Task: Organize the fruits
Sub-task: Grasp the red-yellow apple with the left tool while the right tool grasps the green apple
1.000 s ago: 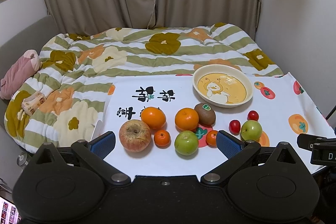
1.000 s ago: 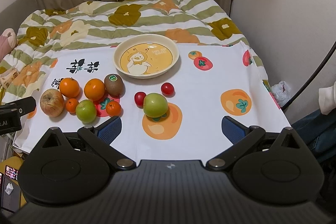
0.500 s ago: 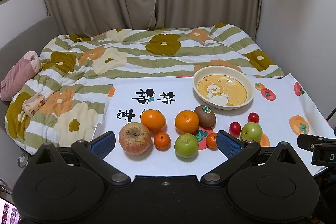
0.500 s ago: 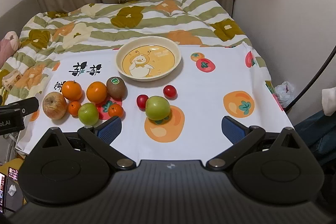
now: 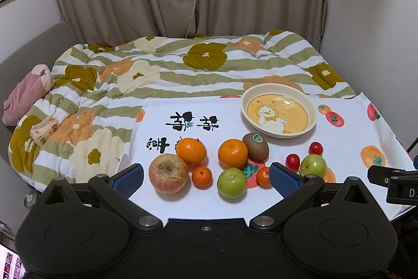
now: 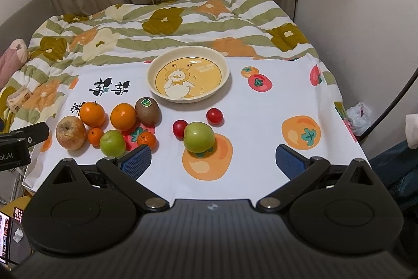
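Observation:
Fruit lies on a white printed cloth (image 5: 227, 200) (image 6: 250, 106). In the left wrist view I see a reddish apple (image 5: 168, 173), two oranges (image 5: 191, 151) (image 5: 232, 153), a kiwi (image 5: 255, 146), two small mandarins (image 5: 201, 176) (image 5: 263, 176), two green apples (image 5: 232, 182) (image 5: 313, 165) and two red cherry tomatoes (image 5: 292, 161) (image 5: 315, 148). An empty cream duck plate (image 5: 311, 110) (image 6: 156, 64) stands behind them. My left gripper (image 5: 206, 178) is open above the near edge, before the left fruit group. My right gripper (image 6: 213, 161) is open, just short of the right green apple (image 6: 199, 137).
The table stands against a bed with a striped flowered quilt (image 5: 183, 69). A pink plush (image 5: 28, 92) and a small packet (image 5: 43, 131) lie at the left. A wall is close on the right (image 6: 365, 4). A plastic bag (image 6: 361, 117) lies beyond the table's right edge.
Both views have shifted slightly, so the fruit and plate sit a little lower in frame. No fruit has moved and both grippers stay open.

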